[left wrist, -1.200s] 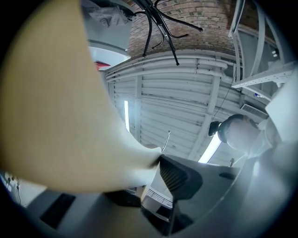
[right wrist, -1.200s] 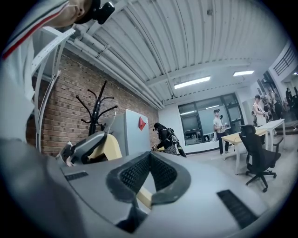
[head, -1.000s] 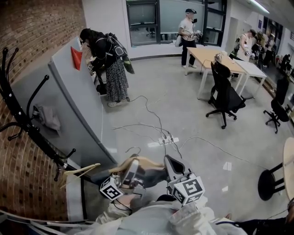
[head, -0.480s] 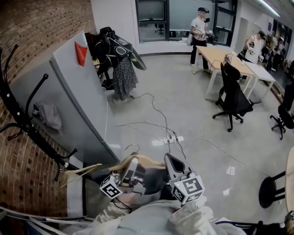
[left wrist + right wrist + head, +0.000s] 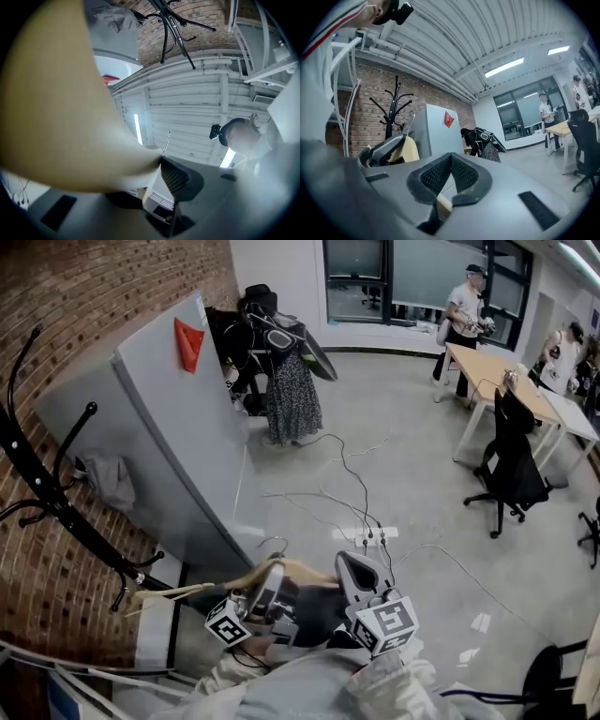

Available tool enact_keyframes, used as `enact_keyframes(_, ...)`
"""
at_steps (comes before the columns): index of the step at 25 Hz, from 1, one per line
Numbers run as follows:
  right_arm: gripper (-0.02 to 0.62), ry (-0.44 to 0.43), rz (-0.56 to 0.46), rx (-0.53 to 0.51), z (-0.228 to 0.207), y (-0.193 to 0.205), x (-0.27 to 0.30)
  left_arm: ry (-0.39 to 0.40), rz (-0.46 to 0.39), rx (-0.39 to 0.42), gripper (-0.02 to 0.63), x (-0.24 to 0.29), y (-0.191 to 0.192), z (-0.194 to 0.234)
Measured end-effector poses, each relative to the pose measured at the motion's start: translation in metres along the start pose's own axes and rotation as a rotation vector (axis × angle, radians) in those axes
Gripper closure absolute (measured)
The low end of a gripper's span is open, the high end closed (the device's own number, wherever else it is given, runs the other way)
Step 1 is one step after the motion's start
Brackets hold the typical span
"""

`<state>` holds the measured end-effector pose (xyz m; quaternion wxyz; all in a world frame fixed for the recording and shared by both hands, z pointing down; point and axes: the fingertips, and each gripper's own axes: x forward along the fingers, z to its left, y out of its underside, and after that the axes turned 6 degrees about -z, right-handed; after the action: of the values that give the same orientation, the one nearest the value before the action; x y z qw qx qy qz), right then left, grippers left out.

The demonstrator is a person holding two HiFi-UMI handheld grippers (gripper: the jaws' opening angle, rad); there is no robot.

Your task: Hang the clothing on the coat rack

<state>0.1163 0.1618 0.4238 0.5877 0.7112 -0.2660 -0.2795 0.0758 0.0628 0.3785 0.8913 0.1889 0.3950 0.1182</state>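
The left gripper (image 5: 265, 579) (image 5: 159, 161) is clamped on the pale wooden clothes hanger (image 5: 300, 568) (image 5: 61, 117), held low and to the right of the black metal coat rack (image 5: 56, 507), clear of it. A dark garment (image 5: 314, 604) hangs beneath the hanger, between both grippers. The right gripper (image 5: 347, 570) (image 5: 451, 159) has its jaws together, tip to tip.
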Motion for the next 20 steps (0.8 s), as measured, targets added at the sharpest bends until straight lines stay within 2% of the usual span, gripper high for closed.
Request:
enact_keyframes(6, 0.571, -0.084, 0.010, -0.003, -0.031, -0.007, 0.059, -0.027, -0.039, 0.053, 0.488, 0.035, -0.017, 0.041)
enact_keyframes(13, 0.571, -0.185, 0.036, -0.003, -0.055, -0.008, 0.101, -0.076, -0.123, 0.107, 0.488, 0.055, -0.032, 0.075)
enact_keyframes(20, 0.571, -0.321, 0.044, 0.020, -0.053, -0.006, 0.141, -0.110, -0.226, 0.199, 0.488, 0.060, -0.053, 0.090)
